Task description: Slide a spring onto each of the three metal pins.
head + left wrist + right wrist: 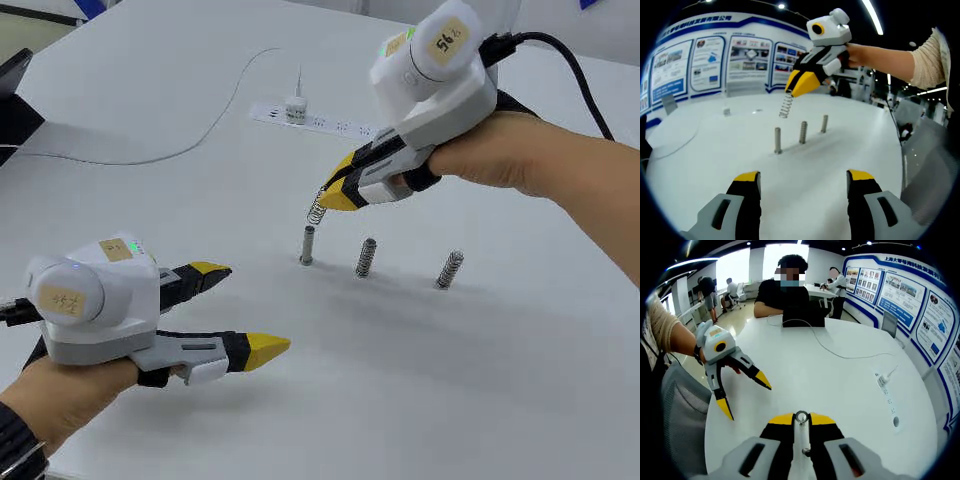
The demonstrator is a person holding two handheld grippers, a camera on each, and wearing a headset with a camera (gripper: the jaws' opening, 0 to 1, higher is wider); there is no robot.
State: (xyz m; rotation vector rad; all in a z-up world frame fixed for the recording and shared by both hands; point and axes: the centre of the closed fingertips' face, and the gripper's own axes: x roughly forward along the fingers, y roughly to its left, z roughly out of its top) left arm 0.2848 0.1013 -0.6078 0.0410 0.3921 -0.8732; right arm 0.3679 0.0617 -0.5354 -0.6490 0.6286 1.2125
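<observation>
Closest to the person, down at 7 o'clock in the head view, the left gripper sits low over the table. Its fingers are spread wide with nothing between them, and its own view shows the same open gap, pointed at the row of pins. Up toward 1 o'clock the right gripper has its fingers pressed together on the top end of a spring, which hangs free and a little tilted. Below it stands the bare pin, at the 9 o'clock end of the row. The spring's lower end looks to be just above the pin's top and a touch toward 1 o'clock of it, not yet on. The middle pin and the 3 o'clock pin each already wear a spring, so I'd judge this the last of the three. What comes next, as I read it, is to nudge the coil toward 7 o'clock until its open end sits square over the pin, straighten it, lower it, and only then let the fingers part.
</observation>
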